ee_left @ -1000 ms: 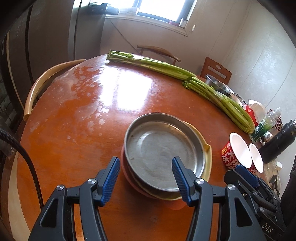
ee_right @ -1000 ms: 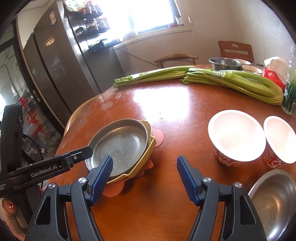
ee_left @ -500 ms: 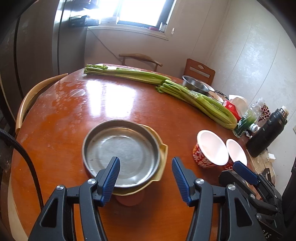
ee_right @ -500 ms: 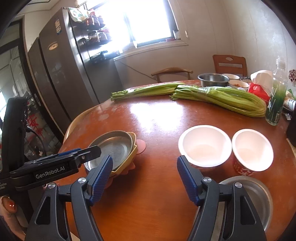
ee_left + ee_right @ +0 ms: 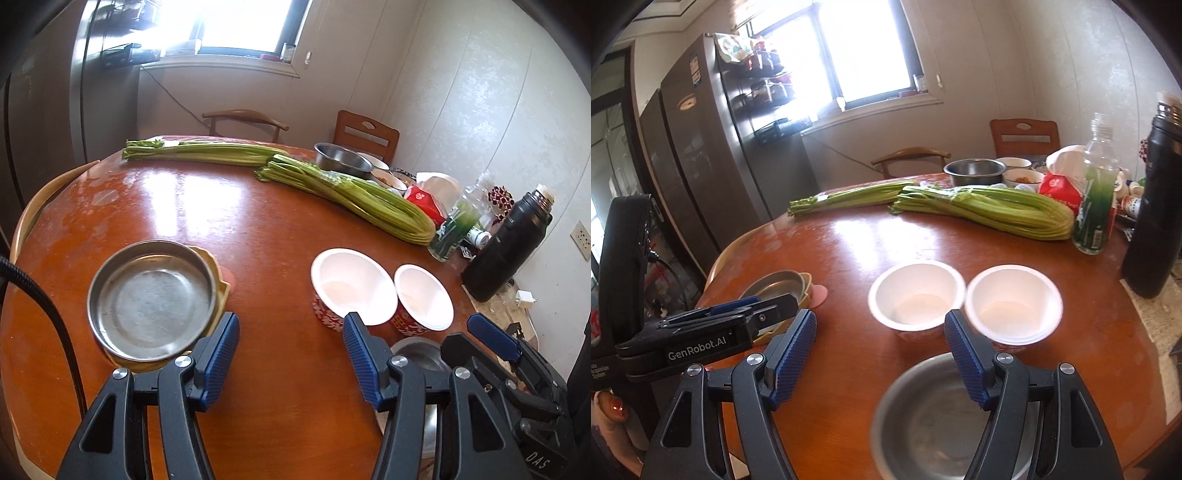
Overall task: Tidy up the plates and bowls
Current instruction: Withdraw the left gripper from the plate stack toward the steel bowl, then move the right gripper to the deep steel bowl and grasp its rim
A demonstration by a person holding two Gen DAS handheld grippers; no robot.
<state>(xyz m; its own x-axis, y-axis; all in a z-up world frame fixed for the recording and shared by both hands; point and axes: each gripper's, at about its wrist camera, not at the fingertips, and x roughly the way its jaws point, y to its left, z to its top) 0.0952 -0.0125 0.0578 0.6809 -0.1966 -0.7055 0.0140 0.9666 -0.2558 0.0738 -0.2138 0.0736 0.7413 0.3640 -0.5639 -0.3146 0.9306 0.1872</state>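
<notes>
The left gripper (image 5: 290,354) is released, its blue pads parted with only bare desk (image 5: 258,206) between them; it grasps nothing and hangs above the near edge. The right gripper (image 5: 879,356) is likewise released and empty-handed, its right finger crossing in front of the rim of a steel bowl (image 5: 934,417) at the near edge of the desk; whether it touches the rim cannot be told.

That steel bowl looks empty. Just behind it stand two white paper bowls with red patterned sides, the left one (image 5: 916,295) and the right one (image 5: 1014,301), rims nearly touching, both empty apart from a faint sheen at the bottom.

Toward the near left edge sits a steel plate (image 5: 151,299), empty, nested in a yellow dish (image 5: 218,273), with a pink mat (image 5: 818,293) peeking out underneath.

At the far edge, another steel basin (image 5: 973,171) stands behind two bundles of celery (image 5: 986,212); its contents are hidden. Beside it, small white bowls (image 5: 1023,177) hold something orange.
</notes>
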